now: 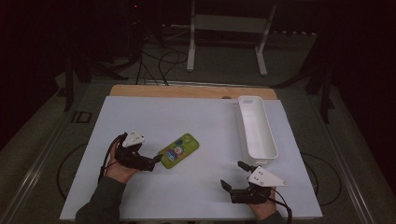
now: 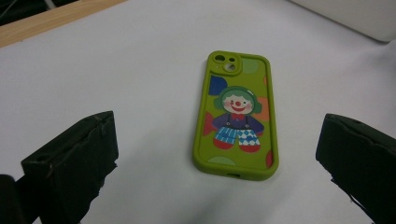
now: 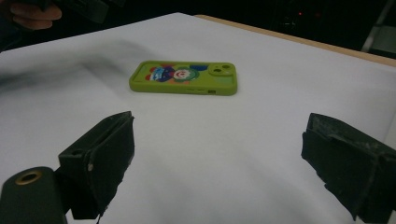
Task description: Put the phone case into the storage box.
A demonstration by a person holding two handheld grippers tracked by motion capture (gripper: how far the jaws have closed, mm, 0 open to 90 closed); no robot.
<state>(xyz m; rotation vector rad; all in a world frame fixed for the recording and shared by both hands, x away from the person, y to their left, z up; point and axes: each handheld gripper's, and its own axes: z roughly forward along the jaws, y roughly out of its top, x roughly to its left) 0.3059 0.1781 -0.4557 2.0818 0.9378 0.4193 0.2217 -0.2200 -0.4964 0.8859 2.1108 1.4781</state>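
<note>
**Phone case ahead of wide-open left gripper**

The green case [image 2: 236, 116] lies flat on the white sheet [image 1: 187, 116], just ahead of the left gripper [image 1: 156, 161], whose jaws gape wide and hold nothing. The right gripper [image 1: 233, 175], likewise spread and empty, sits well apart from the case, with the tray [image 1: 256, 130] just beyond it.

The high view looks forward and down from above the person's side, taking in the whole white table [image 1: 196, 196], both hands and the dark floor beyond. The left gripper view sits low and close, looking along its wide-apart jaws, with the phone [image 2: 236, 116] just ahead between them. The right gripper view rides lower and farther back, facing across the table [image 3: 243, 140], with the phone [image 3: 183, 78] well ahead of its parted jaws. All three views share the phone [image 1: 179, 150] and the sheet around it.
</note>
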